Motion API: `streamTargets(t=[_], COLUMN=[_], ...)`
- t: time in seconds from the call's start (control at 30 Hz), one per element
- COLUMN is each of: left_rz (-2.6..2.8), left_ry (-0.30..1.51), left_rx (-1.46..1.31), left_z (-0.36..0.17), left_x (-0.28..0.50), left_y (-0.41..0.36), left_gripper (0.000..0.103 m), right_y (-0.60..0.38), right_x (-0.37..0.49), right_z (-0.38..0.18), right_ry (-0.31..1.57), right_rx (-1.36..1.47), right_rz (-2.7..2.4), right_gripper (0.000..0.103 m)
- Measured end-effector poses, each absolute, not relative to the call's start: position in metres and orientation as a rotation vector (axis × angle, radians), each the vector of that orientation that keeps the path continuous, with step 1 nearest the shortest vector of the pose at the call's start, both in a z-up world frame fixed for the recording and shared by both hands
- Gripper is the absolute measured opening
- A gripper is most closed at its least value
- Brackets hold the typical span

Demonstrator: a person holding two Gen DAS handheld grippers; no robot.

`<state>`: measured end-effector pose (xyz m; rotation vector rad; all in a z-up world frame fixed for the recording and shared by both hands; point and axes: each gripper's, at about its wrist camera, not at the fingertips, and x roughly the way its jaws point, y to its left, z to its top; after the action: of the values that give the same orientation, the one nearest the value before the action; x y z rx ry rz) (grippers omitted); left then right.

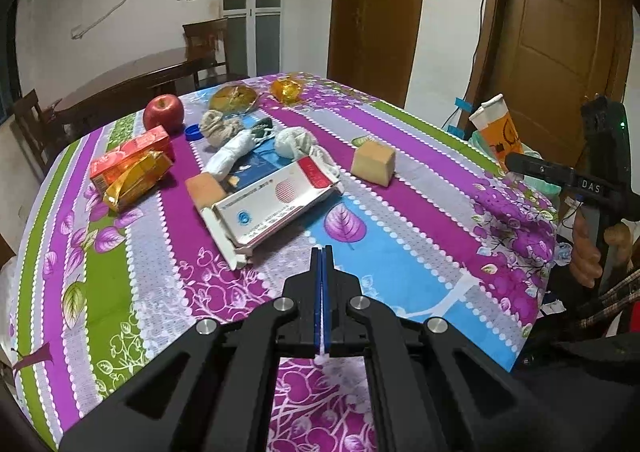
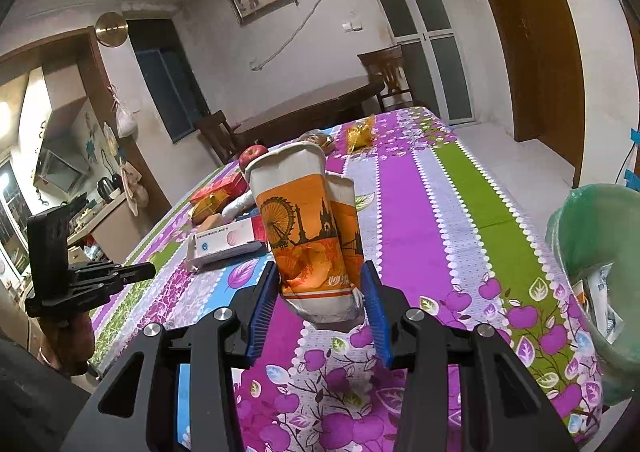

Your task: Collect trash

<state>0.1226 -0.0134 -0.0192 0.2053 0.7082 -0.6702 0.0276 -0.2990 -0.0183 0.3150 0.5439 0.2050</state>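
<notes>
On the tabletop [image 1: 400, 211] under its purple, green and blue flowered cloth, most of the clutter looks uncollected. Going left to right in the left wrist view: a red and orange carton [image 1: 128, 157] with a crumpled gold foil wrapper [image 1: 136, 181] against it, a red apple [image 1: 163, 112], a blue bottle cap [image 1: 193, 131], knotted white and beige rags [image 1: 230, 139], a flattened white cardboard box with a red patch [image 1: 276, 203], a tan foam block [image 1: 373, 163], and at the far edge a bagged bun [image 1: 233, 97] and a crinkled yellow wrapper [image 1: 286, 89]. The left claw [image 1: 322, 254] hovers empty above the cloth just short of the white box, its blue pads pressed together.

The right claw [image 2: 322, 284] is clamped on a crushed orange paper cup with a skyline print [image 2: 308, 228], held up above the tabletop edge, with the green-lined waste bin [image 2: 592, 284] to its right. My reading is that the work is at an early to middle stage: one piece is in transit to the bin, and the wrappers, box and rags are left.

Only the right wrist view shows the bin's inside, where some pale packaging already lies, though what it is cannot be told. It also shows the cup's dented base between the pads. The left wrist view alone lays out the spread of remaining litter, and shows the cup [image 1: 498, 131] only from afar.
</notes>
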Motion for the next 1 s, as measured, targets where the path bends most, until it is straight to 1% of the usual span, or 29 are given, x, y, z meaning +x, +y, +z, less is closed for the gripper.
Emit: streamTargets(t=[0.37,0.57,0.83,1.0], left_rz=[-0.705,-0.733,-0.81,-0.855], left_ry=[0.719,0.717,0.738,0.701], left_rx=[0.202,0.232,0.209,0.183], left_z=[-0.003,0.002,0.01,0.021], left_x=[0.128,0.129,0.141,0.146], left_y=[-0.044,-0.068,-0.101,-0.089], left_gripper=[0.0,0.0,0.0,0.0], right_y=[-0.317,-0.337,-0.371,-0.383], right_x=[0.011,0.0,-0.023,-0.038], right_z=[-0.017,-0.018,-0.005,-0.005], right_ry=[0.513,0.511,0.465,0.455], right_rx=[0.333,0.388,0.421,0.432], right_rz=[0.17,0.149,0.083,0.059], right_gripper=[0.044,0.044,0.044,0.044])
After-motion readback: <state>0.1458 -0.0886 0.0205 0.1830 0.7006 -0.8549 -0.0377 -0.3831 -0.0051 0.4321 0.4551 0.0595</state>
